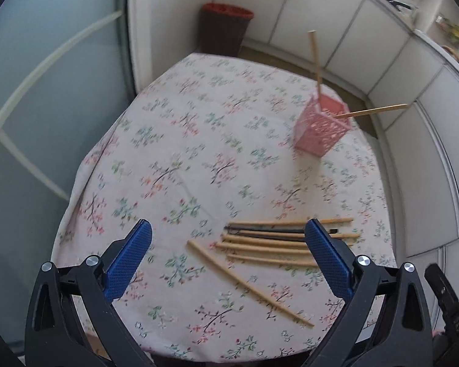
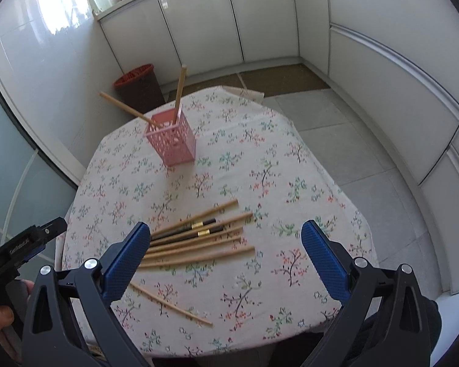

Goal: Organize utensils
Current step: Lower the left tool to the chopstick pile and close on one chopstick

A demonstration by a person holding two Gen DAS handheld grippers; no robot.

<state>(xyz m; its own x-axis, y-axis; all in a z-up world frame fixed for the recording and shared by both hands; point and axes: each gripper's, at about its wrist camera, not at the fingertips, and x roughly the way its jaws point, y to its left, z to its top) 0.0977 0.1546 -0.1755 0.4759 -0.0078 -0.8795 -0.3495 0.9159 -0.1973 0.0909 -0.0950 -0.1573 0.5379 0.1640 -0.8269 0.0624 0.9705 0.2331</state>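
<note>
A pink perforated holder (image 1: 322,124) (image 2: 172,139) stands on the floral tablecloth with two wooden chopsticks (image 2: 178,94) leaning out of it. Several wooden chopsticks and two dark ones with gold bands (image 2: 199,229) lie in a bundle (image 1: 272,240) near the table's front. One single wooden chopstick (image 1: 248,284) (image 2: 171,302) lies apart, closer to me. My left gripper (image 1: 229,253) hovers open above the cloth, its right finger over the bundle. My right gripper (image 2: 226,257) is open too, its left finger over the bundle's near ends. Nothing sits between either pair of fingers.
The round table (image 2: 306,183) carries a floral cloth. A brown bin with a red rim (image 1: 226,29) (image 2: 137,84) stands on the floor behind it. White cabinets (image 2: 382,61) wrap around the room. A hand (image 2: 0,318) holding the left gripper shows at the right wrist view's lower left.
</note>
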